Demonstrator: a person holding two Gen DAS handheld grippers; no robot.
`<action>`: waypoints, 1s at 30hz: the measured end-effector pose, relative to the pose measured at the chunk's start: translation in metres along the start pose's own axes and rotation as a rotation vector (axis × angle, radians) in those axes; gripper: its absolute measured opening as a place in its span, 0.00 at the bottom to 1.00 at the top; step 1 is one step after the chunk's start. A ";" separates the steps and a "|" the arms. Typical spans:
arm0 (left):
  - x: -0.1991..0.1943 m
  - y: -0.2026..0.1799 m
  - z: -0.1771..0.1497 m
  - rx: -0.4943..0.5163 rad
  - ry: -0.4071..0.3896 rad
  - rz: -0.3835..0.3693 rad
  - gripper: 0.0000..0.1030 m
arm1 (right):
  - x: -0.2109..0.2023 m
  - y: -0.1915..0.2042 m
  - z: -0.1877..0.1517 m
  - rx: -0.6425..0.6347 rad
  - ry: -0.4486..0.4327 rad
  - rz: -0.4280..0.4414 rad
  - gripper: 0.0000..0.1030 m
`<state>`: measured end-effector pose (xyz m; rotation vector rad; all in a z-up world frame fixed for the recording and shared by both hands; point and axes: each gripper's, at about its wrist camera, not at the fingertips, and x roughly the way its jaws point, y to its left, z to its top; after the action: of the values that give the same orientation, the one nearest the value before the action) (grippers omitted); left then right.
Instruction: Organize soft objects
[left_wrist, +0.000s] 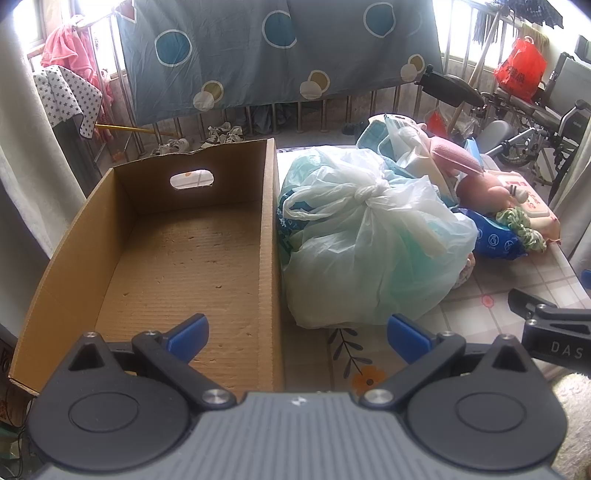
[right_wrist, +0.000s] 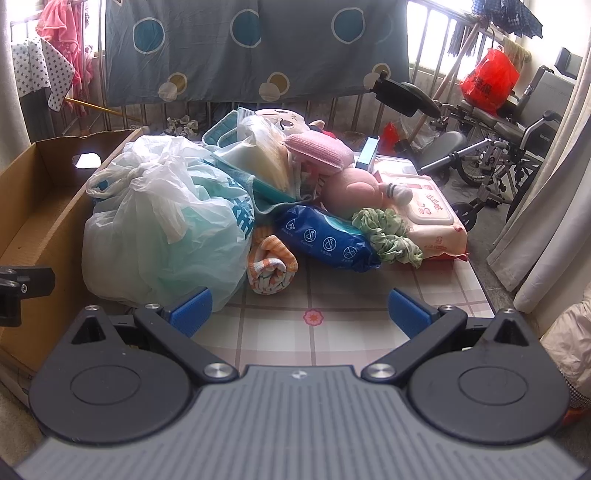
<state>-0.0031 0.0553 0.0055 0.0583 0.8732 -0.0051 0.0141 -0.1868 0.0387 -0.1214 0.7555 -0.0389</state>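
Note:
An empty cardboard box (left_wrist: 177, 258) sits on the left, also at the left edge of the right wrist view (right_wrist: 33, 206). Beside it a knotted pale plastic bag (left_wrist: 369, 240) (right_wrist: 162, 229) heads a pile of soft things: a rolled orange towel (right_wrist: 271, 267), a blue wipes pack (right_wrist: 325, 238), a green scrunchie (right_wrist: 388, 236), a pink plush (right_wrist: 354, 190), a pink sponge (right_wrist: 314, 149) and a pink wipes pack (right_wrist: 428, 214). My left gripper (left_wrist: 297, 334) is open over the box's right wall. My right gripper (right_wrist: 299, 312) is open, empty, in front of the towel.
The pile lies on a checked floral cloth (right_wrist: 332, 325). A dotted blue sheet (right_wrist: 240, 48) hangs on railings behind. A wheelchair (right_wrist: 498, 147) and red bag (right_wrist: 489, 79) stand at the right. A curtain (right_wrist: 546, 229) hangs at the right edge.

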 end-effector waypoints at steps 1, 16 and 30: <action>0.001 -0.001 0.000 0.001 0.001 0.002 1.00 | 0.000 0.000 0.000 0.000 -0.001 0.000 0.99; -0.012 -0.043 0.006 0.092 -0.110 -0.008 1.00 | 0.013 -0.065 -0.021 0.131 -0.060 0.073 0.99; -0.004 -0.121 0.082 0.242 -0.236 -0.075 0.95 | 0.054 -0.175 0.019 0.439 -0.284 0.316 0.99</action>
<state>0.0536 -0.0698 0.0547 0.2470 0.6349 -0.1850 0.0675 -0.3632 0.0374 0.4041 0.4614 0.1117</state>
